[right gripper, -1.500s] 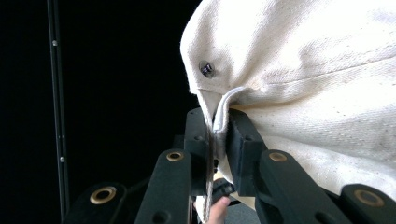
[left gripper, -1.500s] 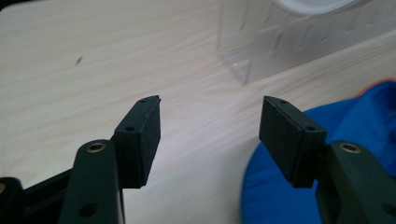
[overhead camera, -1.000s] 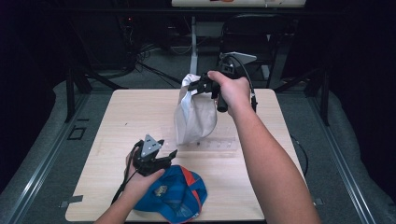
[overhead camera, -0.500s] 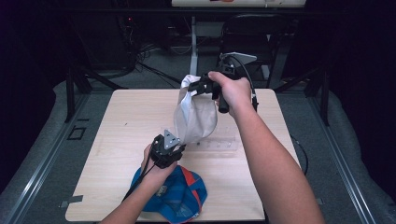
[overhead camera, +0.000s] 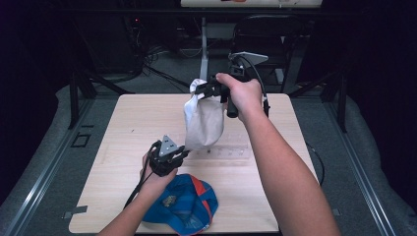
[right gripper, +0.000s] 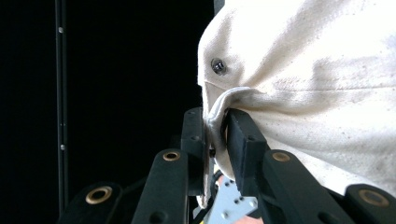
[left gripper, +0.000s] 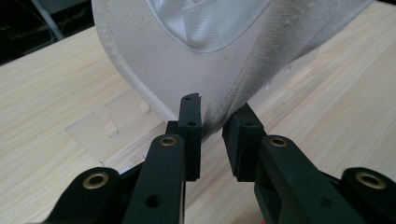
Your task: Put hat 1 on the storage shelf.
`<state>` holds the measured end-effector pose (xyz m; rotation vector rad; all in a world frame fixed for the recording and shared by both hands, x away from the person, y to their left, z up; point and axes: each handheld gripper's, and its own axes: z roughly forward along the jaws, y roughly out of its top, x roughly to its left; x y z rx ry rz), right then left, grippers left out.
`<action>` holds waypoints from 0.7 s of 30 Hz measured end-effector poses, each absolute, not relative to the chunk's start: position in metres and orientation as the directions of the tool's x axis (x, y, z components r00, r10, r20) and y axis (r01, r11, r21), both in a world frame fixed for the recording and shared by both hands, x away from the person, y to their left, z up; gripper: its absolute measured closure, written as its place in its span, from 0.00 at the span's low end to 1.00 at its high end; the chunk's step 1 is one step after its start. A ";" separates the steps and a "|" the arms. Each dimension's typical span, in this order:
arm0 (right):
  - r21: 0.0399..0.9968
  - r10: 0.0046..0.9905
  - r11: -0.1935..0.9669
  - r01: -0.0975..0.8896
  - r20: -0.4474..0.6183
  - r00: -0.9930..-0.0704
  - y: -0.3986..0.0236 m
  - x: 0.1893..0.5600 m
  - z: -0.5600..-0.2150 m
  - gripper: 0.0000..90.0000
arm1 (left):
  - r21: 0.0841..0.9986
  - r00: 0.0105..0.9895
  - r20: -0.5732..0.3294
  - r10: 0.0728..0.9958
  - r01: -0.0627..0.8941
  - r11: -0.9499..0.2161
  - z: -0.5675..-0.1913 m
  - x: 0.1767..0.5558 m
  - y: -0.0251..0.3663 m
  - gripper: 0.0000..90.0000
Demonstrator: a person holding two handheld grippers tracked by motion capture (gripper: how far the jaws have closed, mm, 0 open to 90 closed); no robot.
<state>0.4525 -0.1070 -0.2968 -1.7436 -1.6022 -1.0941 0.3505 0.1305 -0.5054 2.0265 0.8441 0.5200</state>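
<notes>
A cream-white cap (overhead camera: 203,120) hangs in the air above the far middle of the wooden table (overhead camera: 123,128), clear of the tabletop, with its bill pointing down. The right gripper (overhead camera: 209,90) holds it from the top: in the right gripper view its two black jaws are pressed together on a fold of the cap's fabric (right gripper: 219,116), just below a small metal eyelet (right gripper: 217,65). The person's right hand (overhead camera: 241,96) grips that tool, with the forearm crossing the right side of the table.

The left gripper (left gripper: 212,128) sits at the cap's lowest edge. In the left gripper view its jaws stand a little apart, with the curved rim of the bill (left gripper: 205,84) dipping toward the gap between them; the jaws have not closed on it, and whether they touch the fabric cannot be told. Beyond the bill lies a clear plastic piece (left gripper: 109,126) flat on the wood.

At the near edge of the table, just beside the person's left hand (overhead camera: 160,179), lies a blue cap with orange trim (overhead camera: 184,204).
</notes>
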 end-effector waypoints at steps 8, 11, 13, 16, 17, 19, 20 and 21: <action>0.141 0.554 -0.151 0.978 0.832 -0.034 -0.101 0.455 -0.300 0.86 | 0.853 0.692 -0.009 0.721 0.382 -0.356 -0.512 0.355 0.139 0.86; 0.141 0.554 -0.146 0.979 0.832 -0.037 -0.099 0.455 -0.301 0.86 | 0.855 0.687 -0.023 0.726 0.391 -0.342 -0.513 0.355 0.141 0.87; 0.140 0.554 -0.143 0.980 0.832 -0.038 -0.098 0.455 -0.302 0.86 | 0.857 0.681 -0.031 0.732 0.395 -0.331 -0.514 0.354 0.142 0.87; 0.135 0.548 -0.138 0.981 0.835 -0.038 -0.097 0.455 -0.306 0.86 | 0.862 0.664 -0.049 0.746 0.406 -0.304 -0.518 0.352 0.147 0.89; 0.134 0.553 -0.134 0.982 0.833 -0.038 -0.097 0.455 -0.307 0.86 | 0.862 0.659 -0.055 0.750 0.411 -0.298 -0.520 0.352 0.149 0.90; 0.132 0.561 -0.125 0.983 0.827 -0.040 -0.095 0.455 -0.309 0.86 | 0.860 0.644 -0.095 0.759 0.437 -0.263 -0.523 0.351 0.154 0.91; 0.134 0.567 -0.122 0.983 0.823 -0.041 -0.093 0.455 -0.311 0.86 | 0.861 0.632 -0.126 0.765 0.453 -0.233 -0.526 0.352 0.157 0.91; 0.132 0.573 -0.120 0.984 0.818 -0.040 -0.091 0.455 -0.312 0.86 | 0.862 0.624 -0.146 0.768 0.461 -0.210 -0.528 0.352 0.159 0.91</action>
